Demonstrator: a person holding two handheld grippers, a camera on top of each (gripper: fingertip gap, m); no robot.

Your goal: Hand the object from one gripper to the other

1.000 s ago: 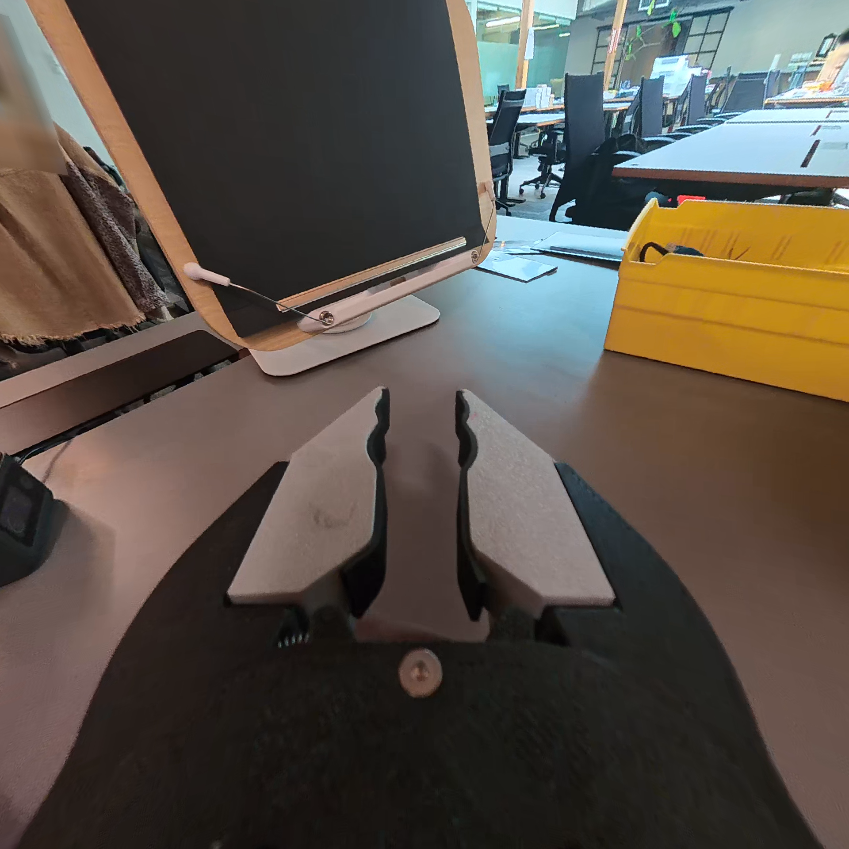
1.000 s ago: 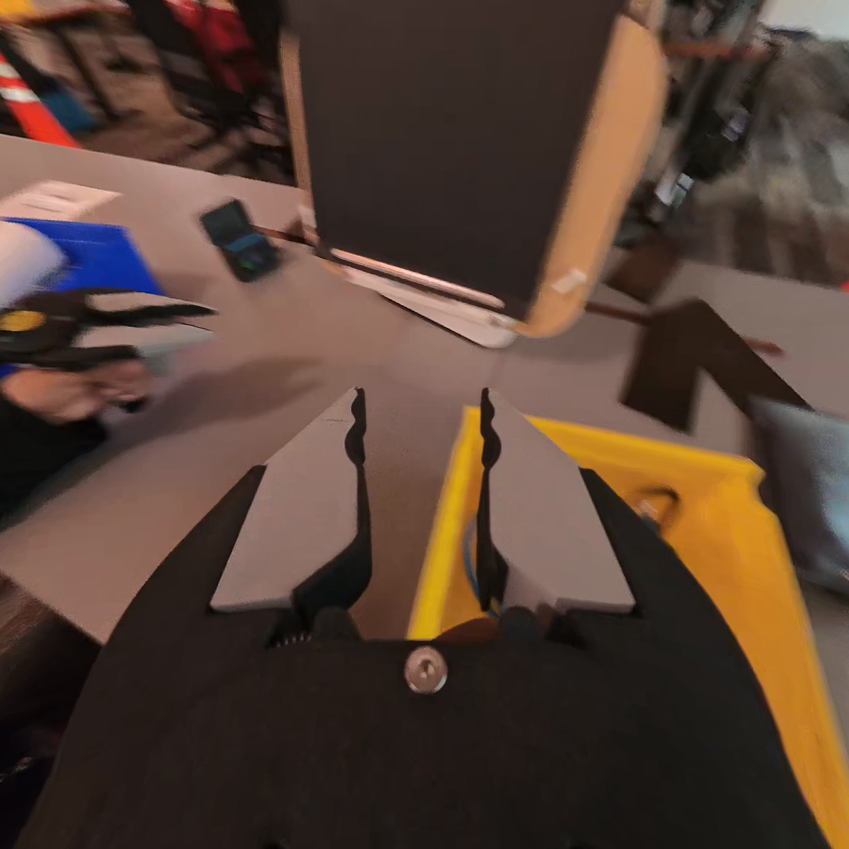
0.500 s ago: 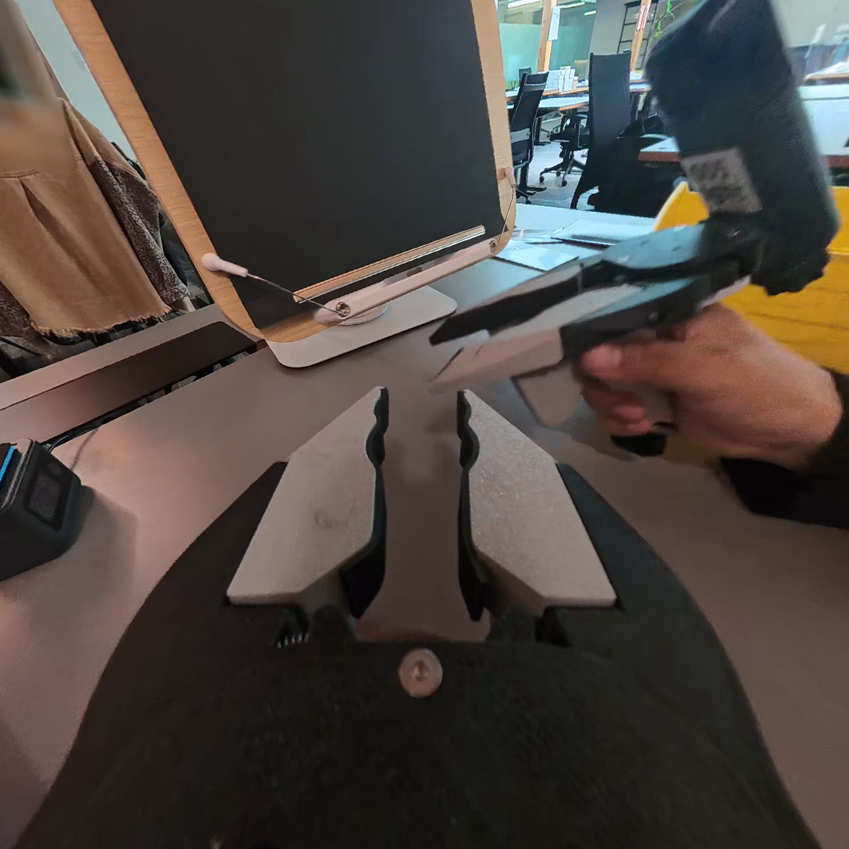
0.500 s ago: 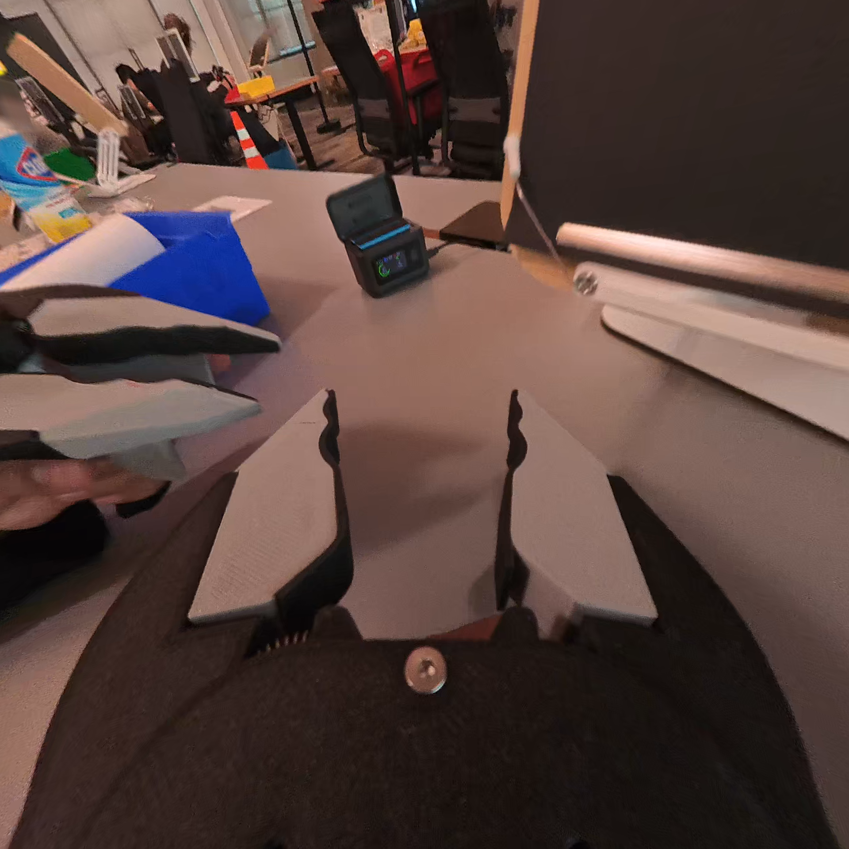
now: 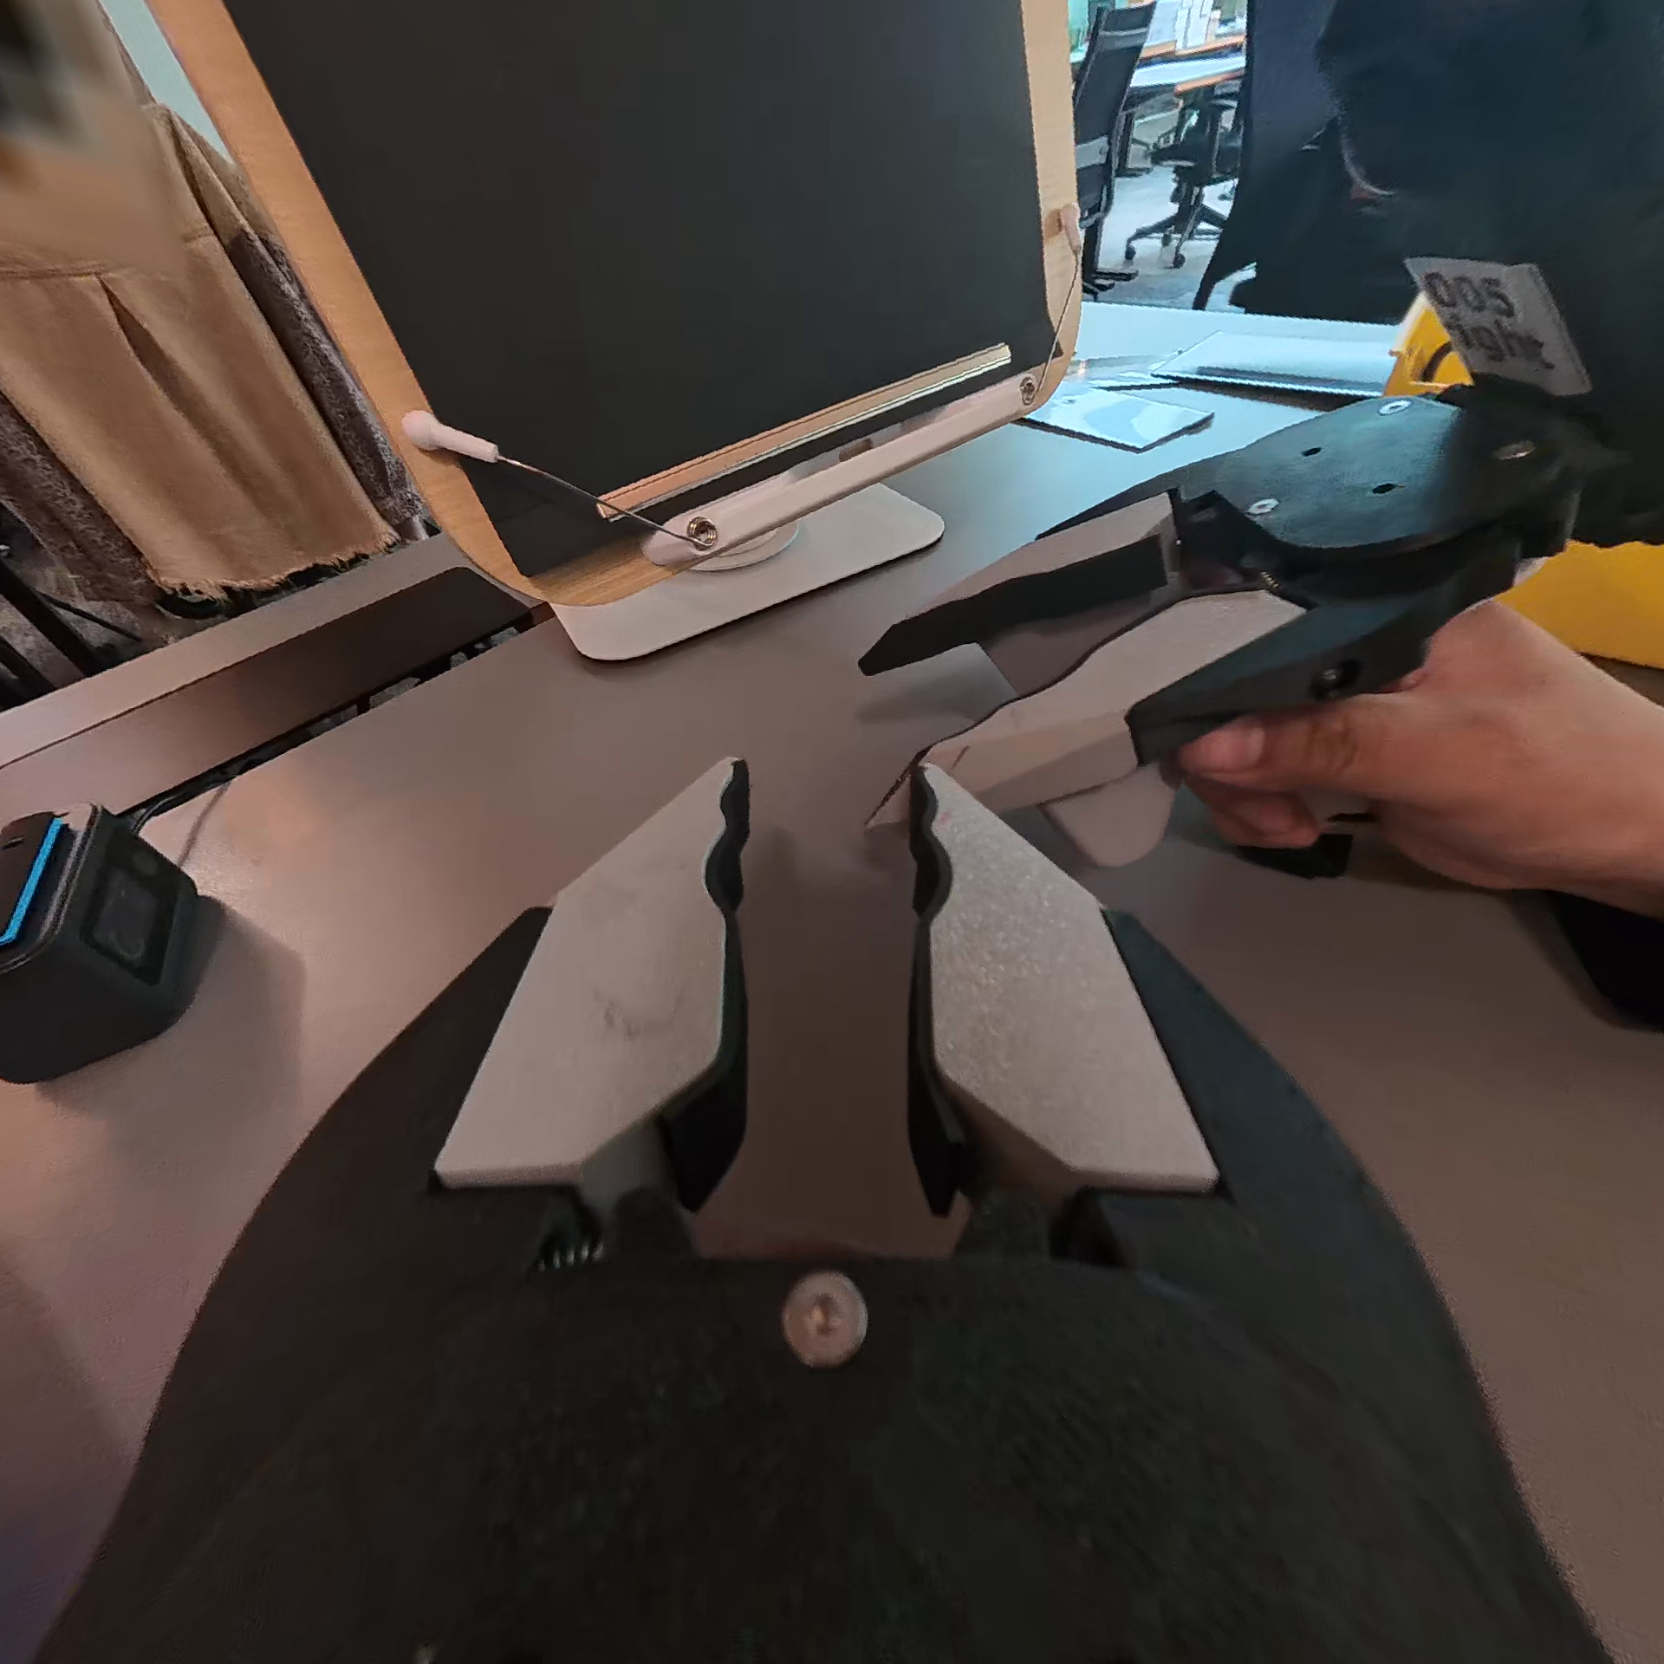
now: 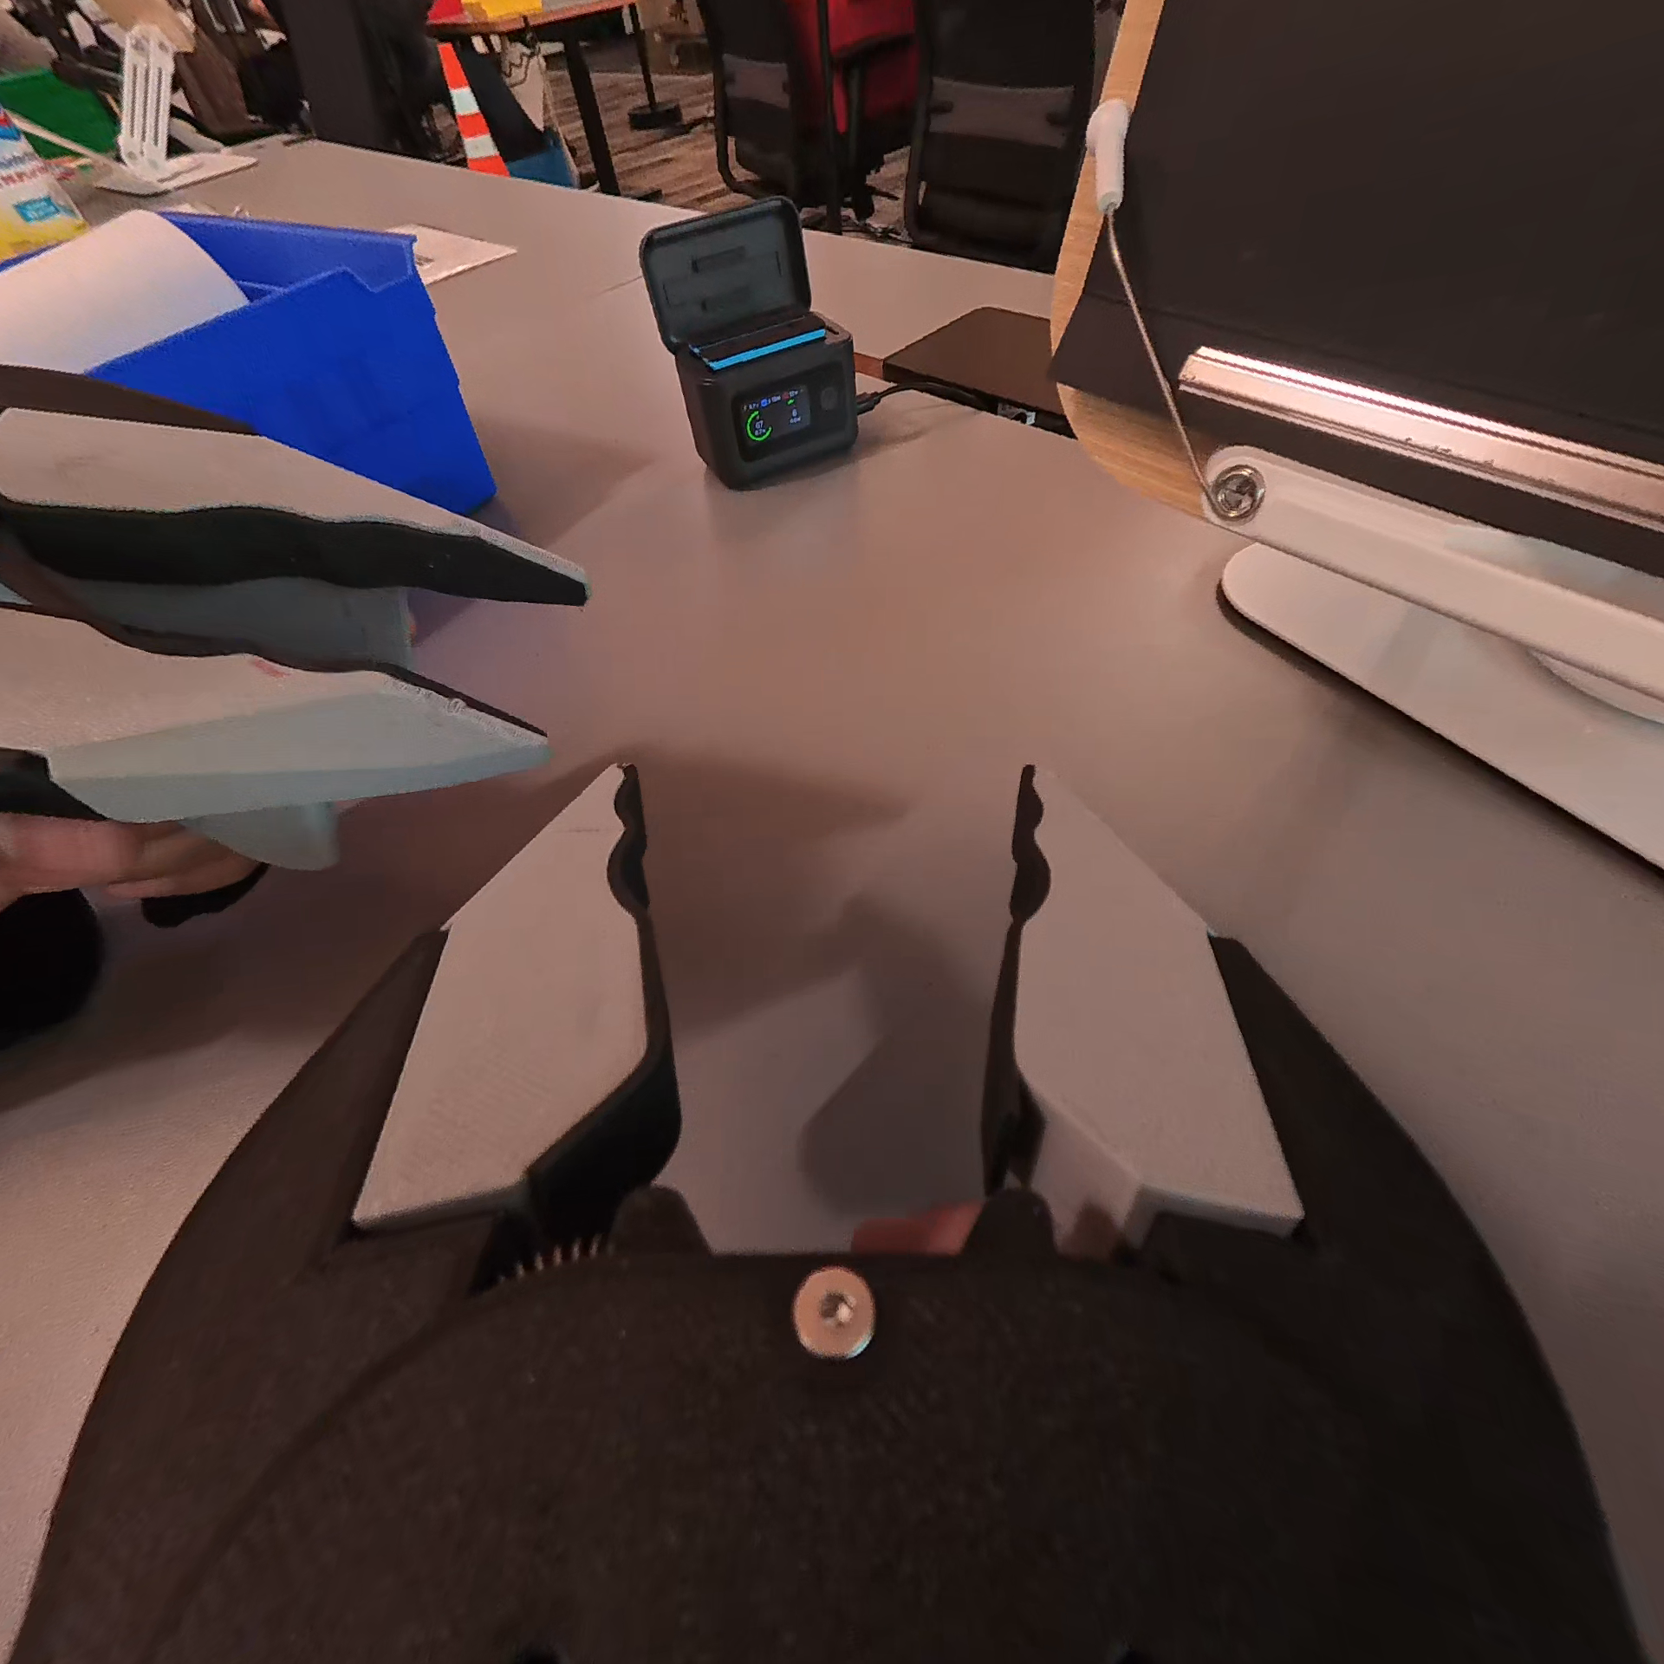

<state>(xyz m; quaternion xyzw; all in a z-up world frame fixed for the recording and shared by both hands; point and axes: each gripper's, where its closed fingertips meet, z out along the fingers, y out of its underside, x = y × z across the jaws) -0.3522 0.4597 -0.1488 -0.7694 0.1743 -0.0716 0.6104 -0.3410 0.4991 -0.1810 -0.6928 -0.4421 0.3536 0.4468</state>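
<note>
Tongs meet empty over a grey desk (image 5: 450,810) — and the hand-over, judging by these two views, has not begun. At far left in the right wrist view a blue bin (image 6: 315,369) holds a white roll, and just in front of it the left tongs (image 6: 563,666) reach in sideways, their fingers parted with nothing between them. Their own camera agrees: the left tongs (image 5: 828,792) stand released above bare desk, a small black charging case (image 5: 81,945) at their left. Further right, mid-desk, that same case (image 6: 765,387) sits with its lid up, near a dark panel on a white stand (image 6: 1441,612). The right tongs (image 6: 824,774) gape wider still, also holding nothing; in the left wrist view the right tongs (image 5: 887,729) come in from the right in a person's hand (image 5: 1441,765), tips just beside the left pair's. The object to be passed cannot be seen in either frame. A yellow bin (image 5: 1621,612) shows at the far right edge — possibly where it lies, though that is a guess. Picking up, passing and release all appear to remain.
</note>
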